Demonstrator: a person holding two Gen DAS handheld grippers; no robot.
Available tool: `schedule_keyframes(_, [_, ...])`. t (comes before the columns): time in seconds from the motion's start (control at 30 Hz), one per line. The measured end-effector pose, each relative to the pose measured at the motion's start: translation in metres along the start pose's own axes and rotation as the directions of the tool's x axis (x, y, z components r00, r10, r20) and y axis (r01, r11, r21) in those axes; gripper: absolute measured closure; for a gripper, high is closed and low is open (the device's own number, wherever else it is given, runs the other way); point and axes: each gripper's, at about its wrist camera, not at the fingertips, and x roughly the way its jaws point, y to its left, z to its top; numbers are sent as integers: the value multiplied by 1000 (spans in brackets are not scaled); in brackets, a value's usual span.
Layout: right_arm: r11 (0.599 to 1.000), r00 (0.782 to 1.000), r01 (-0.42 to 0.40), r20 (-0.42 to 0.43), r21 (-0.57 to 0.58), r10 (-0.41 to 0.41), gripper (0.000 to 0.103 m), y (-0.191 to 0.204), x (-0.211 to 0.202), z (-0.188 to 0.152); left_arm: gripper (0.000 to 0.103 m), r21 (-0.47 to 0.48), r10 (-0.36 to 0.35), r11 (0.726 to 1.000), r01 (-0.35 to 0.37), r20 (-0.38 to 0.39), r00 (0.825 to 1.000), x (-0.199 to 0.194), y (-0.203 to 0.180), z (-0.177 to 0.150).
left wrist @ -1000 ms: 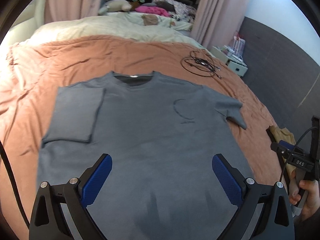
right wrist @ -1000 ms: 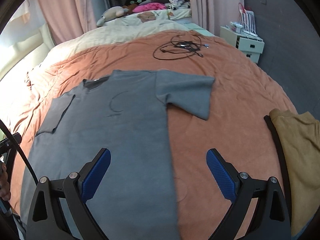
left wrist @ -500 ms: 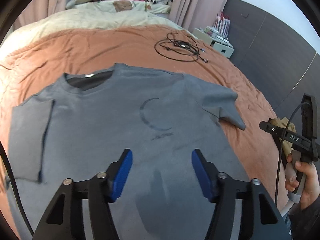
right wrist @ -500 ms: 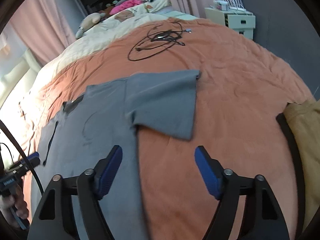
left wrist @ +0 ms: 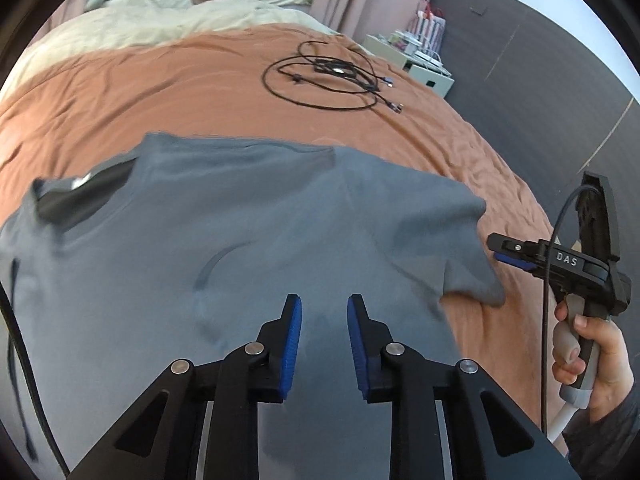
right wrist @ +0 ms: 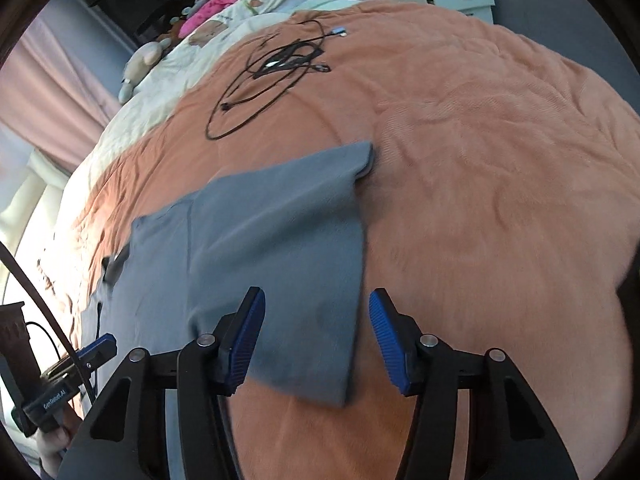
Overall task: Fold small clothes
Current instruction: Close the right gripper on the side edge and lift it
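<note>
Grey shirt (left wrist: 248,248) lies flat on bed (left wrist: 160,88), front up. Left tool (left wrist: 324,318) above shirt body, jaws closing, nothing pinched yet. Right tool (right wrist: 316,320) straddles sleeve (right wrist: 288,248) hem, jaws closing, pads clear of cloth; likely readying sleeve fold inward.

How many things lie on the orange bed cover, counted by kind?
Grey T-shirt: 1
Black cable bundle: 1
Total: 2, on the orange bed cover.
</note>
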Motion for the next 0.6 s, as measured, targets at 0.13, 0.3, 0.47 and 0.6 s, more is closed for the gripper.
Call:
schedule_keyframes(0.13, [999, 999, -19, -28, 40, 20, 61, -10, 18, 7, 85, 28, -15, 1000, 15, -19, 1000, 22, -8, 14])
schedule_keyframes(0.3, [989, 993, -107, -45, 100, 112, 62, -21, 38, 13, 88, 67, -26, 997, 29, -36, 999, 47, -22, 27])
schedule_keyframes(0.47, [986, 993, -100, -52, 132, 108, 92, -30, 44, 23, 92, 62, -47, 997, 51, -70, 996, 66, -28, 32])
schedule_keyframes(0.6, [983, 987, -148, -40, 112, 154, 99, -22, 30, 30, 97, 64, -55, 996, 61, -89, 995, 80, -32, 30])
